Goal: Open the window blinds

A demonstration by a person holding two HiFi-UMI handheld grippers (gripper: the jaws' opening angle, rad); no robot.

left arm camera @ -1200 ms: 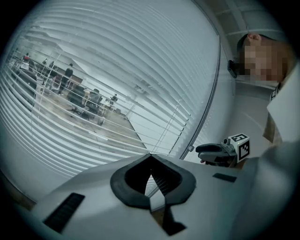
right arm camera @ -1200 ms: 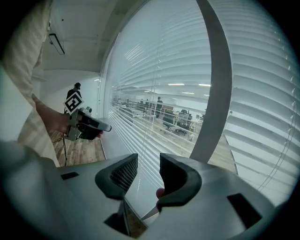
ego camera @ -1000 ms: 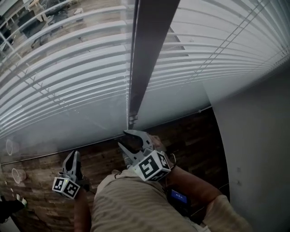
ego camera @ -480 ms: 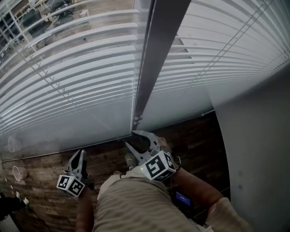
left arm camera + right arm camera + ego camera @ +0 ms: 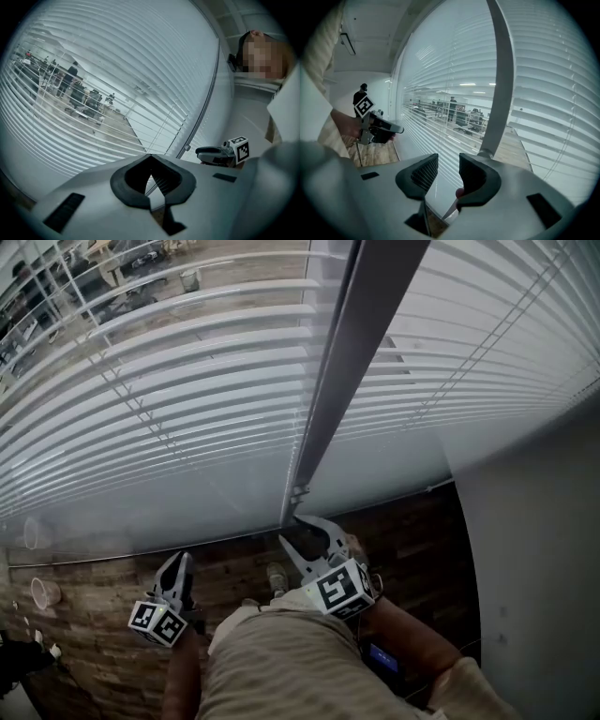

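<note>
A dark wooden floor (image 5: 103, 652) ran along the foot of the glass. A grey upright post (image 5: 352, 362) stood between two panes, and a white wall (image 5: 534, 549) was at the right. Near the left edge a clear cup (image 5: 41, 593) lay on the floor. Beyond the glass, office furniture (image 5: 89, 101) and a standing person (image 5: 72, 75) were visible.

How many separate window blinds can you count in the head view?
2. The left blind hangs left of the grey window post; the right blind hangs right of it. Others may lie beyond the picture's edges.
</note>
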